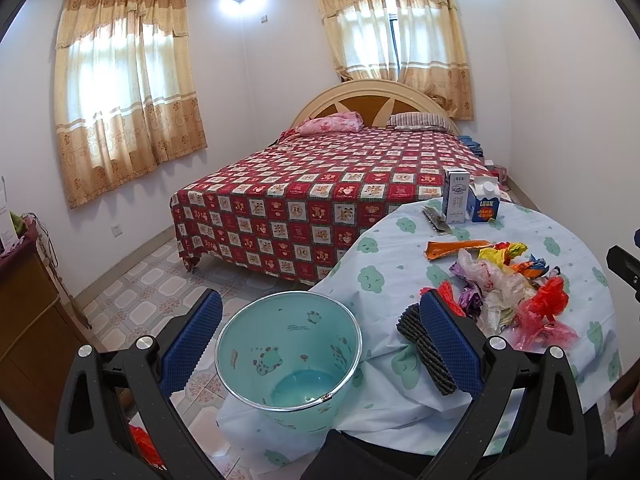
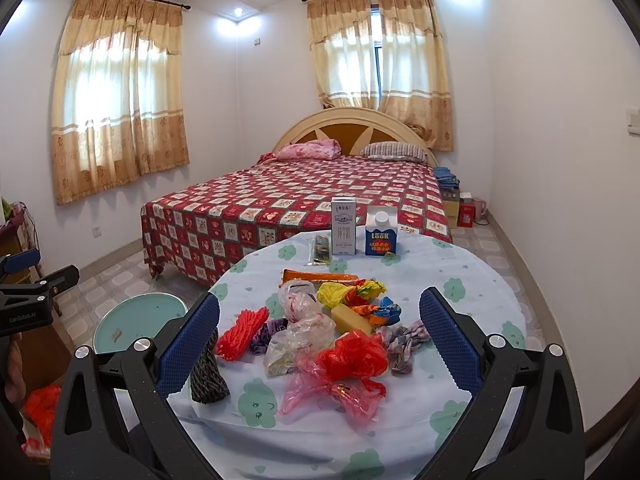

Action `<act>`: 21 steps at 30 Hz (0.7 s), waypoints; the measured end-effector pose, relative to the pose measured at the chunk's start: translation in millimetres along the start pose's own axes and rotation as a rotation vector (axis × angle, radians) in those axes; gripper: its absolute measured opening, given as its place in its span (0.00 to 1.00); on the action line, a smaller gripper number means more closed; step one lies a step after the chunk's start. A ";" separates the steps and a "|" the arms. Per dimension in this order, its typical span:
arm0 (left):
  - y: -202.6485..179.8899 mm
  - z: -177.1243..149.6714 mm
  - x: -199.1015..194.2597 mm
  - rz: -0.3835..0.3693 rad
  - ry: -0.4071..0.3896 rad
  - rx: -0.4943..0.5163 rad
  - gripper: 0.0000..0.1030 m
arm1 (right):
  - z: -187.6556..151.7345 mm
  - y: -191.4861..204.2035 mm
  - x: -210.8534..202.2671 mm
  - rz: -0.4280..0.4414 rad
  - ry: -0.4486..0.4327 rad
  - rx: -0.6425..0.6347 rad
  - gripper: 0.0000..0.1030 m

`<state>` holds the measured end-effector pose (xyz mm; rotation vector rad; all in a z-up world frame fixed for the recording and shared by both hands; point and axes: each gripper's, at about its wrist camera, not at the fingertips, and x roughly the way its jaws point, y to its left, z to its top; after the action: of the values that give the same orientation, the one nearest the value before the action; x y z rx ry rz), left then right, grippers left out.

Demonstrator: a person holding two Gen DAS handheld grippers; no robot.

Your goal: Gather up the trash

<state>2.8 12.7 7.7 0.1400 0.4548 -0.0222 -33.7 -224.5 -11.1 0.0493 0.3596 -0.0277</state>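
A pile of trash [image 2: 332, 332] lies on the round table [image 2: 472, 304]: red and pink plastic bags, a clear bag, candy wrappers, a red net, an orange wrapper, a dark rope bundle [image 2: 206, 372]. The pile also shows in the left wrist view [image 1: 508, 292]. A teal bin [image 1: 288, 356] stands on the floor beside the table's left edge, empty; its rim shows in the right wrist view [image 2: 140, 320]. My left gripper [image 1: 320, 336] is open above the bin. My right gripper [image 2: 320, 340] is open over the pile, holding nothing.
Two cartons stand at the table's far side, a white one [image 2: 343, 226] and a blue one [image 2: 381, 232], with a dark packet [image 2: 320, 250] beside them. A bed [image 2: 296, 200] is behind the table. A wooden cabinet [image 1: 28, 312] stands at left.
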 end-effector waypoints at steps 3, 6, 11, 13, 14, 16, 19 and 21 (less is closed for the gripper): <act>-0.5 0.8 0.4 0.001 0.002 0.001 0.94 | -0.6 0.4 0.2 -0.001 0.000 -0.001 0.95; -1.1 0.5 0.6 0.000 0.001 0.002 0.94 | -2.6 0.5 1.5 0.000 0.000 0.000 0.95; -1.3 0.1 0.7 0.000 0.001 0.003 0.94 | -3.6 0.3 2.0 0.000 0.001 0.001 0.95; -0.9 0.3 0.8 0.000 0.001 0.002 0.94 | -2.8 0.5 1.9 0.000 0.003 -0.001 0.95; -1.4 0.1 0.8 0.001 0.002 0.003 0.94 | -4.1 0.8 2.2 -0.002 0.002 -0.001 0.95; -1.0 0.3 0.8 0.000 0.002 0.002 0.94 | -4.4 1.2 2.3 0.001 0.004 0.000 0.95; -1.6 0.2 0.9 0.000 0.002 0.003 0.94 | -6.2 2.2 2.5 0.000 0.006 -0.003 0.95; -1.8 0.3 0.9 0.000 0.003 0.004 0.94 | -6.6 2.4 2.3 0.001 0.005 -0.002 0.95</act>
<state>3.6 10.9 7.4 0.1437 0.4575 -0.0224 -33.7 -221.8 -17.9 0.0472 0.3650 -0.0257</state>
